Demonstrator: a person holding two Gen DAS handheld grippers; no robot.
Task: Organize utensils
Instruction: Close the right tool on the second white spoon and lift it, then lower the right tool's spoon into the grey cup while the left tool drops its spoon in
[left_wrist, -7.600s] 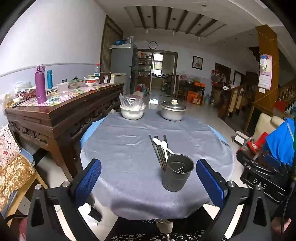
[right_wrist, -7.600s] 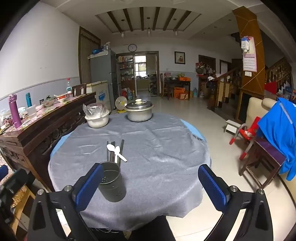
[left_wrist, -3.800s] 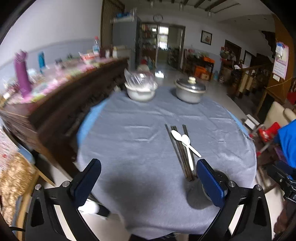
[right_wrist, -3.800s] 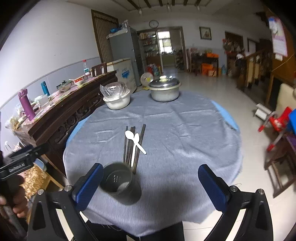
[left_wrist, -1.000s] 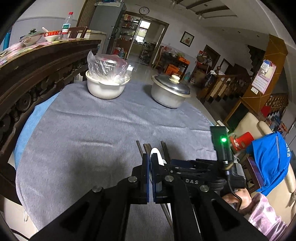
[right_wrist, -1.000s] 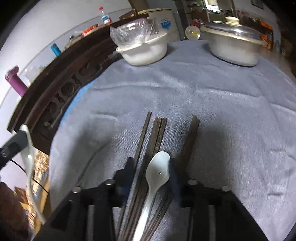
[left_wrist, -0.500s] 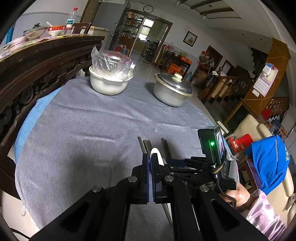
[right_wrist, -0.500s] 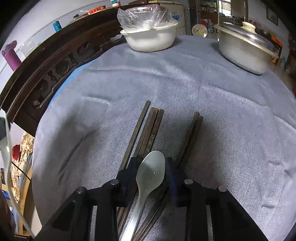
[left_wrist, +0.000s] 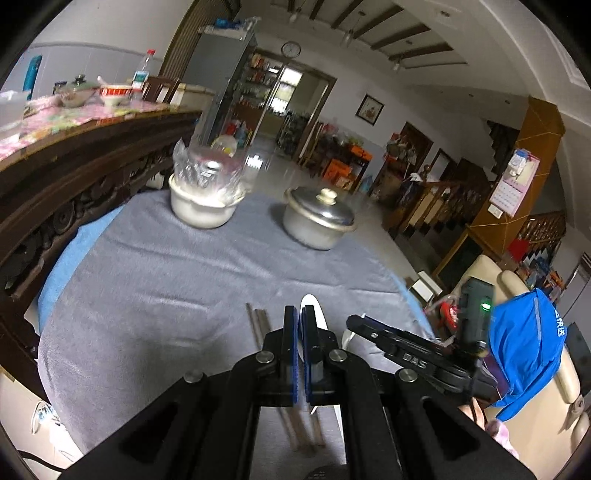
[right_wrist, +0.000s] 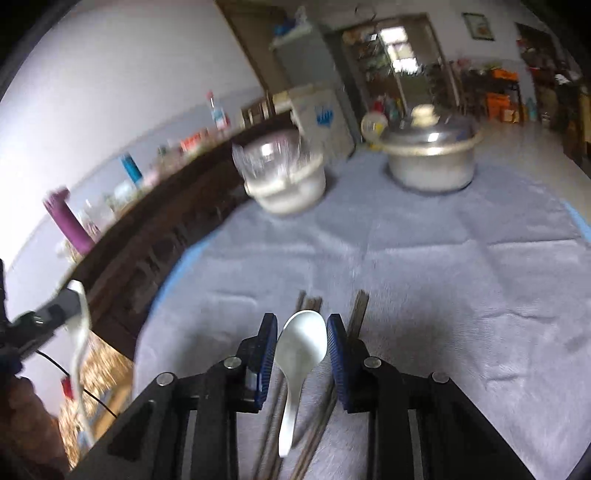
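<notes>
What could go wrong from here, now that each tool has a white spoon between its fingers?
The right tool brackets its white spoon at the wide bowl, so it may pivot or slip. The chopsticks lie directly beneath, and could get nudged or dragged. The left tool pinches its spoon only thinly; it may slip out.

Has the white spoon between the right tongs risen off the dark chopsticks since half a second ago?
Yes. The white ceramic spoon, gripped by the right tongs, now hangs above the dark wooden chopsticks lying on the grey tablecloth.
</notes>
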